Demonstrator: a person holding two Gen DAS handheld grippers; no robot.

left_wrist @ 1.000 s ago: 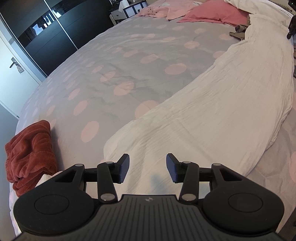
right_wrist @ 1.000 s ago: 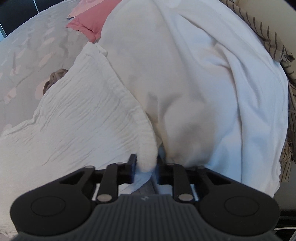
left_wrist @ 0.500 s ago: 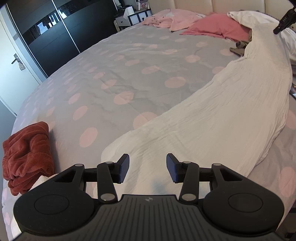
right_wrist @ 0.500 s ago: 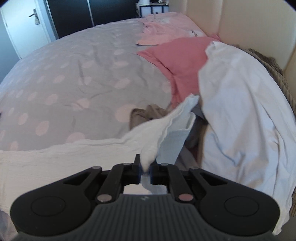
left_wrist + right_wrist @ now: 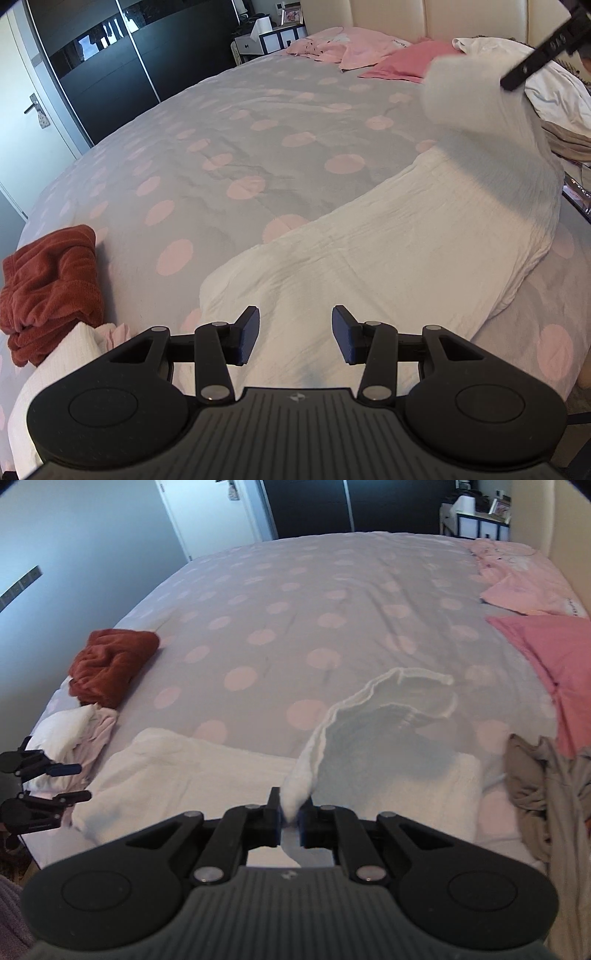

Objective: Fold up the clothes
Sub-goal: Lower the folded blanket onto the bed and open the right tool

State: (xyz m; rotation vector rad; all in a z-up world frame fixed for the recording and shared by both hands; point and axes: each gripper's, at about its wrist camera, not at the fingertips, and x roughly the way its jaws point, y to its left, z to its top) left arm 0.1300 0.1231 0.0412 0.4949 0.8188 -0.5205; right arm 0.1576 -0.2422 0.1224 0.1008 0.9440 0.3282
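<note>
Presently: white cloth [image 5: 207, 771] on dotted bed [image 5: 295, 602], one end raised, pinched in right gripper [image 5: 290, 821]. Left gripper [image 5: 294, 334] spread, empty, above cloth's near end. Nearby: rust towel [image 5: 110, 661], pink garments [image 5: 535, 587], beige garment [image 5: 532, 775].

Bedspread [image 5: 258, 155]: we are seeing grey with pink dots
Long cloth [image 5: 369, 258]: we are seeing white
Bundle [image 5: 110, 664]: we are seeing rust red
Pillow [image 5: 546, 642]: we are seeing pink

I count one long white cloth [image 5: 192, 771], one rust-red folded garment [image 5: 110, 664], two pink garments by the headboard [image 5: 524, 579], one beige garment [image 5: 532, 775], one bed [image 5: 295, 602], my two hand-held grippers [image 5: 294, 334].
</note>
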